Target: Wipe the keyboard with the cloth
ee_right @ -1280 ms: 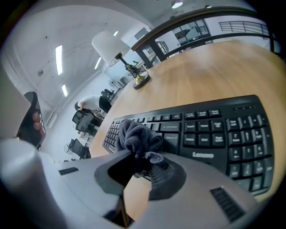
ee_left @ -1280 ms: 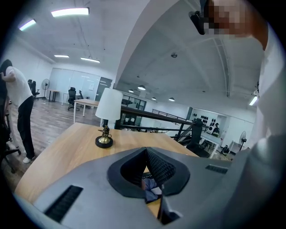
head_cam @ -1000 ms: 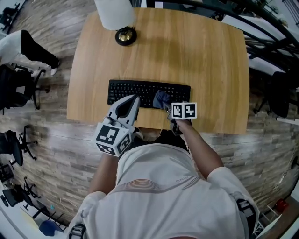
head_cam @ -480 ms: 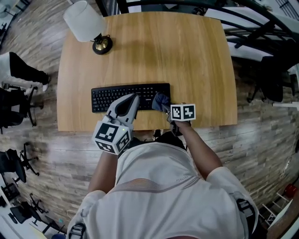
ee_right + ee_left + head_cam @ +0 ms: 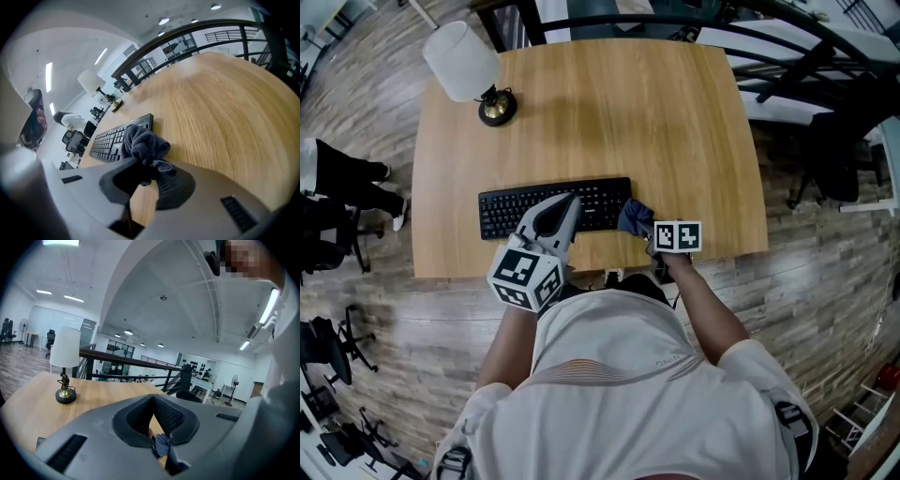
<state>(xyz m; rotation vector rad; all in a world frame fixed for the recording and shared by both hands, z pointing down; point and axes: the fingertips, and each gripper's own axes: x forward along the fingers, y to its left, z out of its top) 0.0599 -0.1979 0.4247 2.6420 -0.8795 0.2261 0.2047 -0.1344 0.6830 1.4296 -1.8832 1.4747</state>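
Standing at the far left edge of the head view is someone in dark trousers (image 5: 347, 180), cut off by the frame so only the legs show. On the upper left corner of the wooden table (image 5: 675, 122) is a lamp (image 5: 461, 61), its white shade covering most of the stem and leaving only the brass base visible.

The black keyboard (image 5: 553, 206) lies along the near part of the table, left of centre. The left gripper (image 5: 569, 198) hangs over its middle and hides a stretch of the keys and the front edge. In the left gripper view its jaws meet at the tips with nothing between them (image 5: 153, 396), and a scrap of the cloth (image 5: 162, 445) shows through the gap below.

The dark blue-grey cloth (image 5: 635, 217) is bunched at the keyboard's right end. From above I cannot tell whether it presses on the last keys or sits just off the edge.

The right gripper (image 5: 651, 234) has its jaws hidden under its marker cube in the head view. Its own view shows them clamped on a fold of the cloth (image 5: 140, 143), which blocks the near right corner of the keyboard (image 5: 112, 138).

Dark chairs and railings at the right edge are hard to make out.
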